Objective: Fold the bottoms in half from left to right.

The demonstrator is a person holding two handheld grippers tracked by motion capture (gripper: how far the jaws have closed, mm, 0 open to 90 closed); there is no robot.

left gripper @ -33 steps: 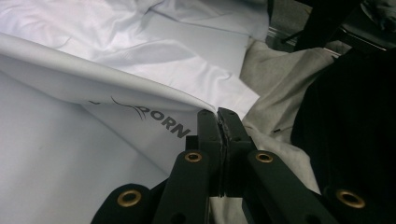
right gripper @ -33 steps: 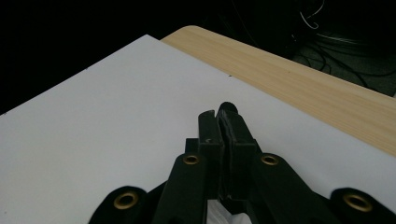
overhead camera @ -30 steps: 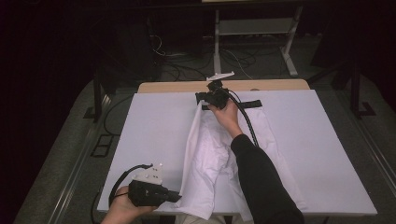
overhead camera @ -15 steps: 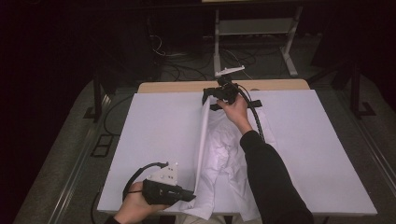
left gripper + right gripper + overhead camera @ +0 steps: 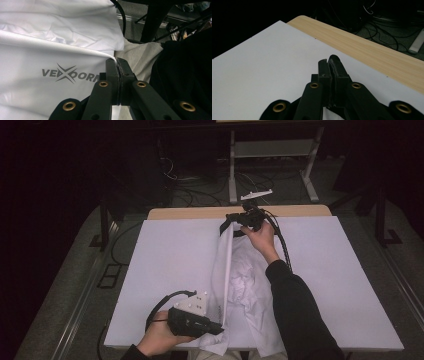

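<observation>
So the person's got both arms stretched along the length of a white garment [image 5: 240,285] on the table [image 5: 165,265], one hand at each end. The left hand [image 5: 160,337] sits down at the near edge, curled around the left gripper [image 5: 220,329], which points sideways into the cloth; in the left gripper view its jaws are pressed together on a fold of the white fabric, right next to a grey VEXOORN logo [image 5: 68,73] printed on it. The right arm, in a dark sleeve [image 5: 300,315], reaches far forward across the table, and the right hand [image 5: 262,237] holds the right gripper [image 5: 231,220] up near the far edge by the strip of bare wood [image 5: 200,213]. Its jaws are together too, and from the high view they're pinching the far end of the garment, with a bit of white just showing under them in the right gripper view. The edge between the two grippers is pulled into a straight raised ridge, while the rest lies crumpled to the right of it on the white table cover, with the near end spilling over the table edge.
</observation>
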